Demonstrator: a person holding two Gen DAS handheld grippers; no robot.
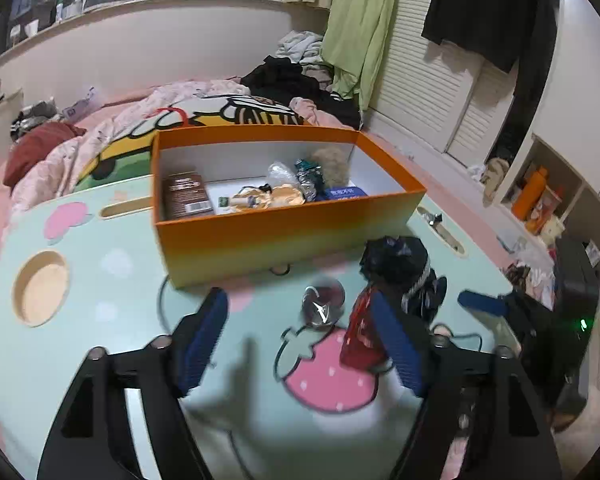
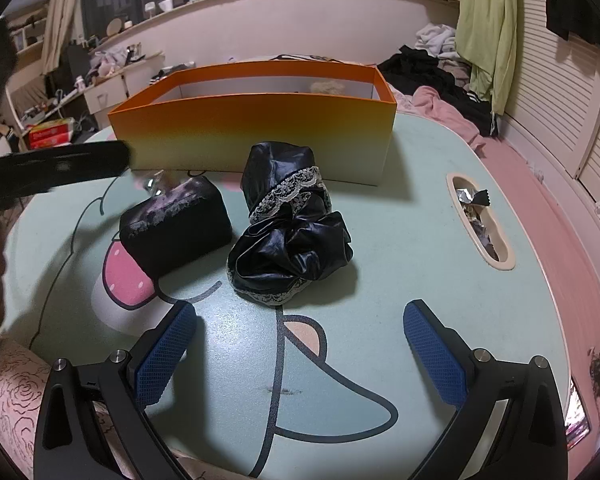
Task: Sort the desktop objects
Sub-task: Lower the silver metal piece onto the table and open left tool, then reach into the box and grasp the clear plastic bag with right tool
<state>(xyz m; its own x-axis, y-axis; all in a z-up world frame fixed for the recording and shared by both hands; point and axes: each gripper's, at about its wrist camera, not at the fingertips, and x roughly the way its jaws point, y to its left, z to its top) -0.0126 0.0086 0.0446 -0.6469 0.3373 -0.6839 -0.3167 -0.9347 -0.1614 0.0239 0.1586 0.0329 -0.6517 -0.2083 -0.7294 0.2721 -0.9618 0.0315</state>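
An orange box [image 1: 284,232] stands on the mint table [image 1: 100,360] and holds several small items. In front of it lie a shiny foil-wrapped item [image 1: 322,308], a red packet [image 1: 360,332] and a black lace-trimmed cloth bundle [image 1: 400,264]. My left gripper [image 1: 300,340] is open above the table, with the foil item just ahead between its fingers. In the right wrist view the box [image 2: 252,136], the black bundle [image 2: 288,232] and a dark block-shaped pouch [image 2: 176,228] lie ahead of my open, empty right gripper [image 2: 300,356]. The left gripper's finger [image 2: 52,172] shows at the left.
The table has a round cup hole [image 1: 40,288] at the left and a slot with foil wrappers [image 2: 480,220] at the right. A bed with pink bedding [image 1: 112,128] and piled clothes [image 1: 296,76] lies behind the table. Louvred closet doors [image 1: 432,80] are at the right.
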